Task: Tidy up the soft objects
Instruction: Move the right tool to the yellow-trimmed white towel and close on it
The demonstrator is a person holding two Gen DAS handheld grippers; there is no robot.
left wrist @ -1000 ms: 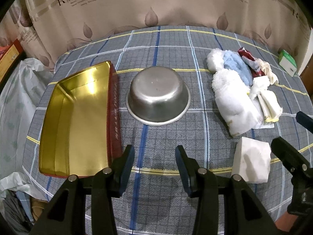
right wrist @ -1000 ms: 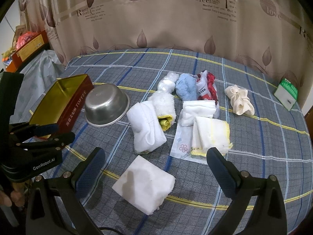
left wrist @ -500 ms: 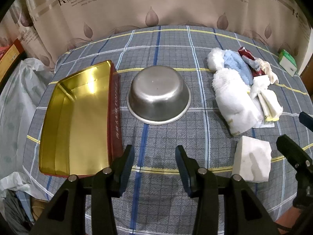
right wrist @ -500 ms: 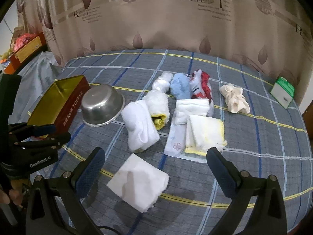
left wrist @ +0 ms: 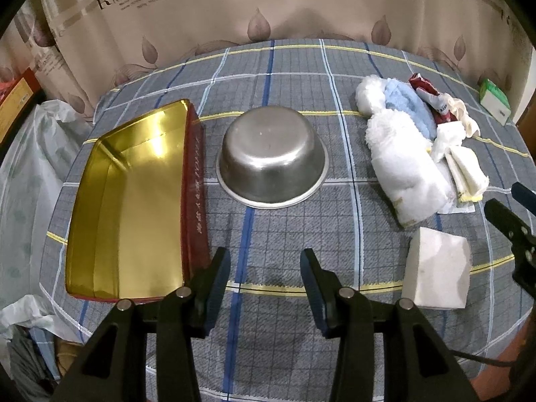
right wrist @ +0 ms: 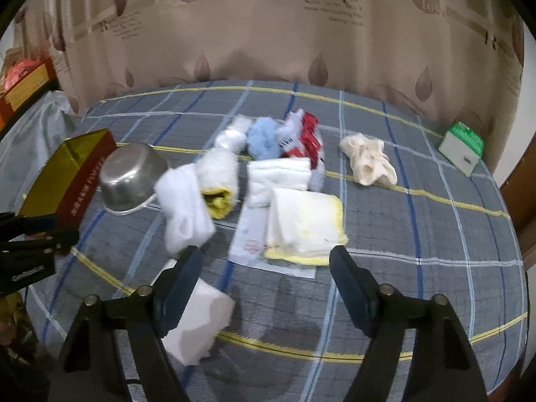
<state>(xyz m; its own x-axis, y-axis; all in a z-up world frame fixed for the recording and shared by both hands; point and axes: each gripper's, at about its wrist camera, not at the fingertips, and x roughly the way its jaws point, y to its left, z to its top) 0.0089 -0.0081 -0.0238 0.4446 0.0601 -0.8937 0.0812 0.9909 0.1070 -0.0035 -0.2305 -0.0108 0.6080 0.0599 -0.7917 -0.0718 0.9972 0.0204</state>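
Bare plaid tabletop (left wrist: pixel 268 234) is lying open in front of the left hand-held gripper (left wrist: pixel 264 278), between the gold tin (left wrist: pixel 134 201) and the white folded cloth (left wrist: pixel 439 271). The upturned steel bowl (left wrist: pixel 273 157) is blocking the way straight ahead, and the towel pile (right wrist: pixel 254 184) is crowding the right side.

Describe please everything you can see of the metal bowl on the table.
The metal bowl is round, of dull silver steel with a soft shine and small scuffs. It stands upside down, its flat base facing up and its thin rim flat on the checked tablecloth. It sits just right of the open gold tin, with a narrow gap between them, and left of the white towels. Nothing rests on it, and neither pair of tongs touches it.
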